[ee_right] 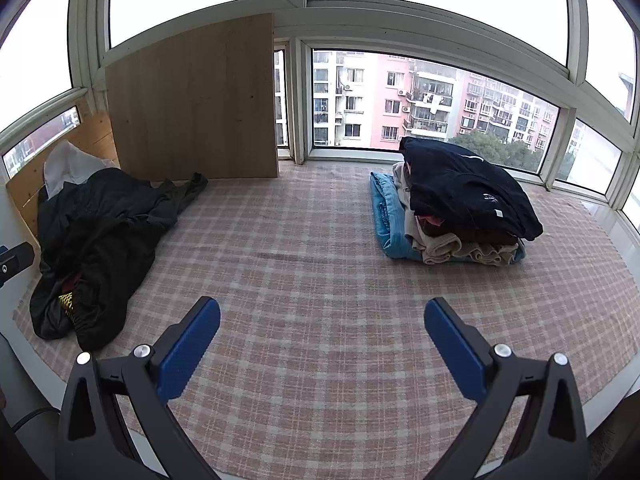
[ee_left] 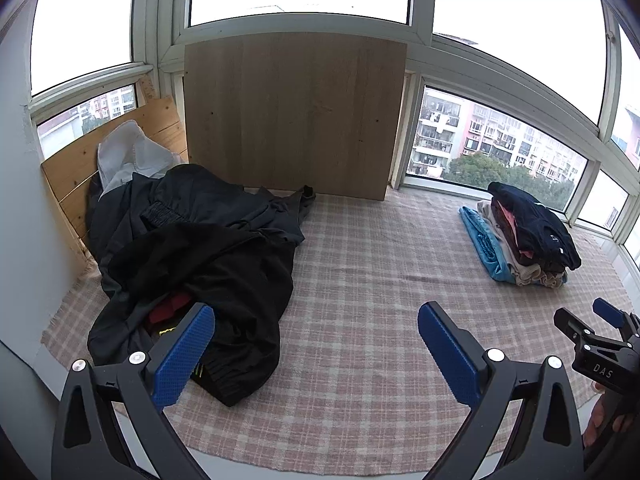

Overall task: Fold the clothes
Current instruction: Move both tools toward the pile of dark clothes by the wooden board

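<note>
A heap of unfolded dark clothes (ee_left: 192, 248) (ee_right: 96, 232) lies at the left on the pink plaid cloth (ee_left: 360, 280) (ee_right: 320, 260), with a white garment (ee_left: 128, 152) at its back. A stack of folded clothes (ee_left: 524, 236) (ee_right: 460, 208), a dark garment on top and a blue one at the bottom, sits at the right near the window. My left gripper (ee_left: 316, 316) hovers open over the cloth, its left pad in front of the heap's near edge. My right gripper (ee_right: 322, 312) hangs open above bare cloth, holding nothing; it also shows at the left wrist view's right edge (ee_left: 584, 320).
A large wooden board (ee_left: 296, 116) (ee_right: 196, 100) leans against the window behind the cloth, and a smaller pine panel (ee_left: 120, 152) stands in the left corner. Window frames ring the platform on the far and right sides. A person's hand (ee_left: 600, 420) holds the right gripper.
</note>
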Action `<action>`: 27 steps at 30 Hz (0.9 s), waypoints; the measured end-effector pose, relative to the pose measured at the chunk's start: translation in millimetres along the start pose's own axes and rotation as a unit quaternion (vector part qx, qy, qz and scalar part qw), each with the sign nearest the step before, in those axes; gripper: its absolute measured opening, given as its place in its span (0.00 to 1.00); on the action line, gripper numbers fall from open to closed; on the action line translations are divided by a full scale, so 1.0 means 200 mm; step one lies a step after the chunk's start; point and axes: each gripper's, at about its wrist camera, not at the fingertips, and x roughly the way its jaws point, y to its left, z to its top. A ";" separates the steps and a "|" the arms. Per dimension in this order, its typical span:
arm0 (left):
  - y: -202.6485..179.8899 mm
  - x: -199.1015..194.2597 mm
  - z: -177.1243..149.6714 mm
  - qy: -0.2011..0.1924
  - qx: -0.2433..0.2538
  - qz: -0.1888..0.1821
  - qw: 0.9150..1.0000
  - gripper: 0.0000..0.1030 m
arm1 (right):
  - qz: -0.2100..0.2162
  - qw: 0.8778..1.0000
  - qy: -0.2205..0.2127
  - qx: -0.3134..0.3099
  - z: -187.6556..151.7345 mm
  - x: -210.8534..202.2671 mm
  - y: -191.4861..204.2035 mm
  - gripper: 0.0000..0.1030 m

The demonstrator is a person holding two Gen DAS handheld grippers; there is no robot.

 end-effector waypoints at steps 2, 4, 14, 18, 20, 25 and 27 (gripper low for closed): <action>0.00 0.00 0.00 -0.003 -0.002 -0.004 1.000 0.99 | -0.002 1.000 -0.004 -0.004 -0.01 -0.01 0.02 1.00; 0.01 -0.01 0.00 -0.005 0.000 -0.003 1.000 0.99 | -0.005 1.000 -0.007 -0.009 -0.02 -0.02 0.03 1.00; -0.06 0.00 -0.03 -0.001 0.011 0.029 1.000 0.99 | 0.025 1.000 0.010 -0.012 0.01 0.05 0.01 1.00; -0.07 0.00 -0.04 0.003 0.008 0.034 0.999 0.99 | 0.030 0.999 0.011 -0.015 0.02 0.06 0.01 1.00; -0.08 0.00 -0.04 0.004 0.009 0.037 0.999 0.99 | 0.034 0.999 0.013 -0.016 0.02 0.07 0.01 1.00; -0.11 0.00 -0.04 0.004 0.008 0.044 0.999 0.99 | 0.040 0.999 0.016 -0.017 0.02 0.09 -0.01 1.00; -0.11 0.00 -0.04 0.002 0.008 0.045 0.999 0.99 | 0.044 0.999 0.017 -0.017 0.03 0.10 -0.02 1.00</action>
